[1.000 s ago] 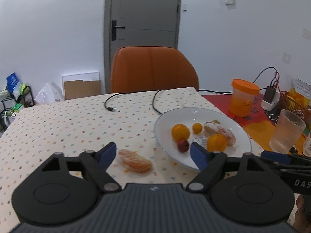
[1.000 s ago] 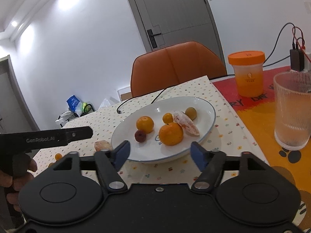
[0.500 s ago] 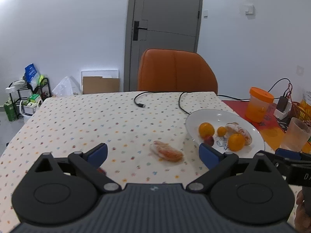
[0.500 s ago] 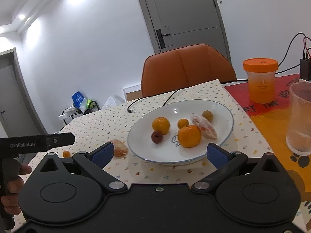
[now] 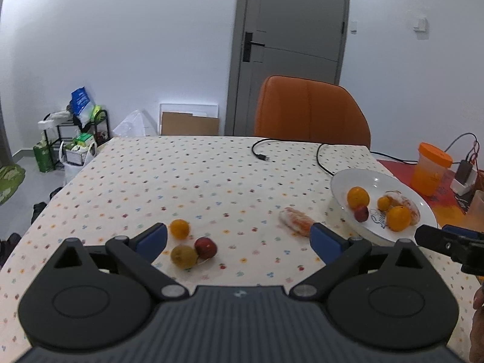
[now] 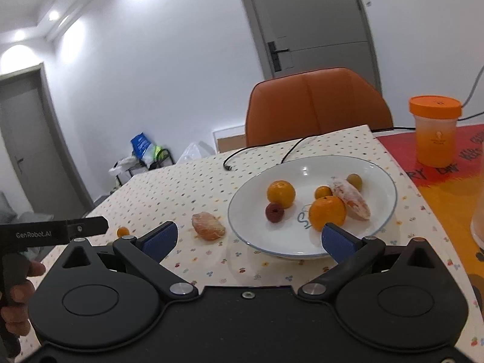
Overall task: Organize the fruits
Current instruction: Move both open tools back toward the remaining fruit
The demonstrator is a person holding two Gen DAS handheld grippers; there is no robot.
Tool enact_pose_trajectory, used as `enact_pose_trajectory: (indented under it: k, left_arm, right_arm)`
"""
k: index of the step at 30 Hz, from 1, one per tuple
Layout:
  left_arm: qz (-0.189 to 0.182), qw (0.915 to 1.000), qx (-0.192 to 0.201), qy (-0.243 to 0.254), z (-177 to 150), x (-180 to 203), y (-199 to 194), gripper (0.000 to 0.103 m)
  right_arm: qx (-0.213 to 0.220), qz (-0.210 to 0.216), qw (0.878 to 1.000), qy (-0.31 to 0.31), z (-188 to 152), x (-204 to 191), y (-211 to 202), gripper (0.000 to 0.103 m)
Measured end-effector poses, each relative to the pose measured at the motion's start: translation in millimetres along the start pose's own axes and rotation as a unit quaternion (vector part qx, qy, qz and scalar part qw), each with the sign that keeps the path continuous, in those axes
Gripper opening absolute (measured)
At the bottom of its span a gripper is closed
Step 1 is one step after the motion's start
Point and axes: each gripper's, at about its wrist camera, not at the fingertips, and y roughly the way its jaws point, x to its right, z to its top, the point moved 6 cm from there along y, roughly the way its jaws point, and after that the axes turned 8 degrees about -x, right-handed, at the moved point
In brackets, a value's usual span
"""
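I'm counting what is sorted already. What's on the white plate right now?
On the plate: two oranges, a small orange fruit, a dark red fruit, a peeled segment and a greenish fruit partly hidden behind it.

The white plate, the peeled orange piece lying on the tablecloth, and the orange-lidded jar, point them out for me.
white plate (image 6: pixel 379 178), right wrist view, bare inner wall
peeled orange piece (image 6: pixel 208 225), right wrist view, middle of its flesh
orange-lidded jar (image 6: pixel 435 142), right wrist view, front of its body
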Motion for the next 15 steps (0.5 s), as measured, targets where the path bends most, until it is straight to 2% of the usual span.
enact_pose_trajectory:
  k: [15]
  left_arm:
    - [0.021,0.9994,-0.005,-0.028,-11.3,-33.2,3.4,0.099]
  right_arm:
    - [-0.02,0.011,0.999,-0.05,5.9,-28.1,19.4,0.103]
